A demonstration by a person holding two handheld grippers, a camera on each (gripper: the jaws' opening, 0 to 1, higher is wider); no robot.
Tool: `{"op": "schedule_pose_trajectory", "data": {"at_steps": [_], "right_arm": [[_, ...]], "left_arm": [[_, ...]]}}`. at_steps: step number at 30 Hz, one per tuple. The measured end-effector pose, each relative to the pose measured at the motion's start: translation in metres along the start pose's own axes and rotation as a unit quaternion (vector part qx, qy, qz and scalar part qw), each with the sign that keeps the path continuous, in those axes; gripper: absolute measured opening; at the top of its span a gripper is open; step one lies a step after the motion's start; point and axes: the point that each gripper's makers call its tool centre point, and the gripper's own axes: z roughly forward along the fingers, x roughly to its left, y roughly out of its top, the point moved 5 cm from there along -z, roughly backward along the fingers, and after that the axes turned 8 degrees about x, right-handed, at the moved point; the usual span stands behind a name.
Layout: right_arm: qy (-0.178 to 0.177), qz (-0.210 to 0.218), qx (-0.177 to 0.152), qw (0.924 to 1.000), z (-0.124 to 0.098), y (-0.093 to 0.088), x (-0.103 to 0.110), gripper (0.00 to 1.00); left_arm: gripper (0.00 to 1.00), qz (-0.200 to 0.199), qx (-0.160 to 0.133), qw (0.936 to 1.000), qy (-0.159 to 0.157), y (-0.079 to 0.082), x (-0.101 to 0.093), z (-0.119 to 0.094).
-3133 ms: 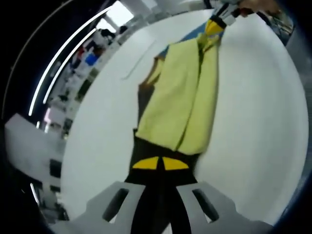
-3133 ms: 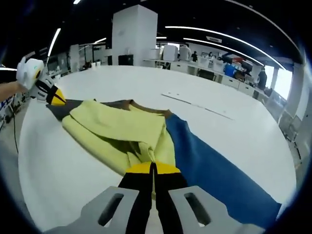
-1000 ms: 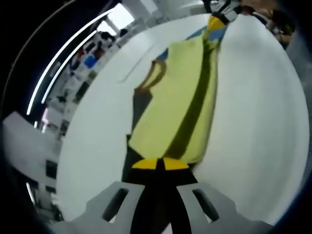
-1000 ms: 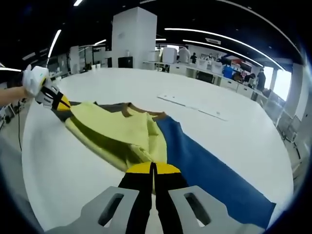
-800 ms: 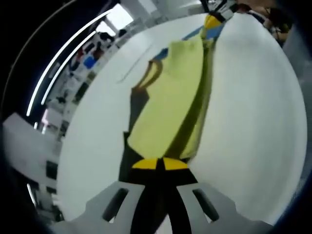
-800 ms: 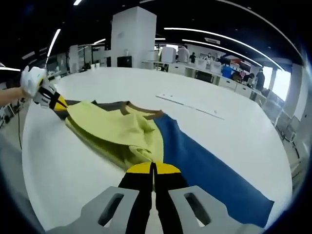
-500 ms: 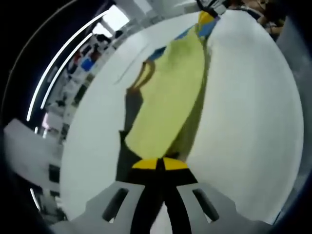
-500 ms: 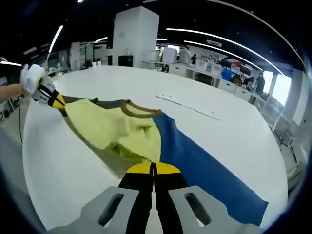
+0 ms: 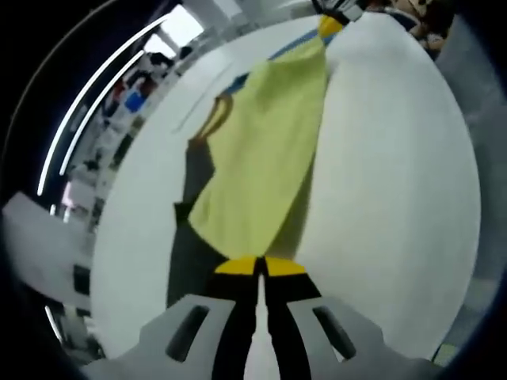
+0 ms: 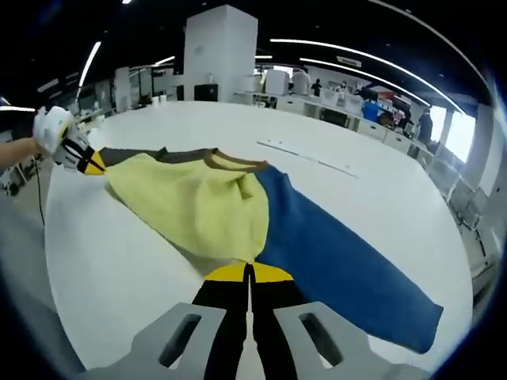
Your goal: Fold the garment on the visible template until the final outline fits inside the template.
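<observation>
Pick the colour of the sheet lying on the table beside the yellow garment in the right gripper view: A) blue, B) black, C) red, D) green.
A: a blue sheet lies flat on the white table, running from the yellow garment toward the right of the view.

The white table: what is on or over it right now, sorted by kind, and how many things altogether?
Garment, yellow with a brown collar: 1
Blue template sheet: 1
Hand-held grippers, left gripper and right gripper, each shut on an edge of the garment: 2
Thin strip lying further back on the white table: 1
Total: 5
</observation>
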Motion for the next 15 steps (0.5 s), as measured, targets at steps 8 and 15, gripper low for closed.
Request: {"op": "schedule_pose_trajectory", "data": {"at_steps": [8,15], "right_arm": [[0.006,0.003,0.009,0.9999,-0.01,-0.014,0.008,0.01],[0.007,-0.009,0.012,0.9999,-0.021,-0.018,0.013,0.01]], "left_arm": [[0.0,0.004,0.002,1.0,-0.005,-0.002,-0.01,-0.006],[0.0,-0.003,-0.001,0.9999,-0.012,-0.006,-0.016,-0.011]]}}
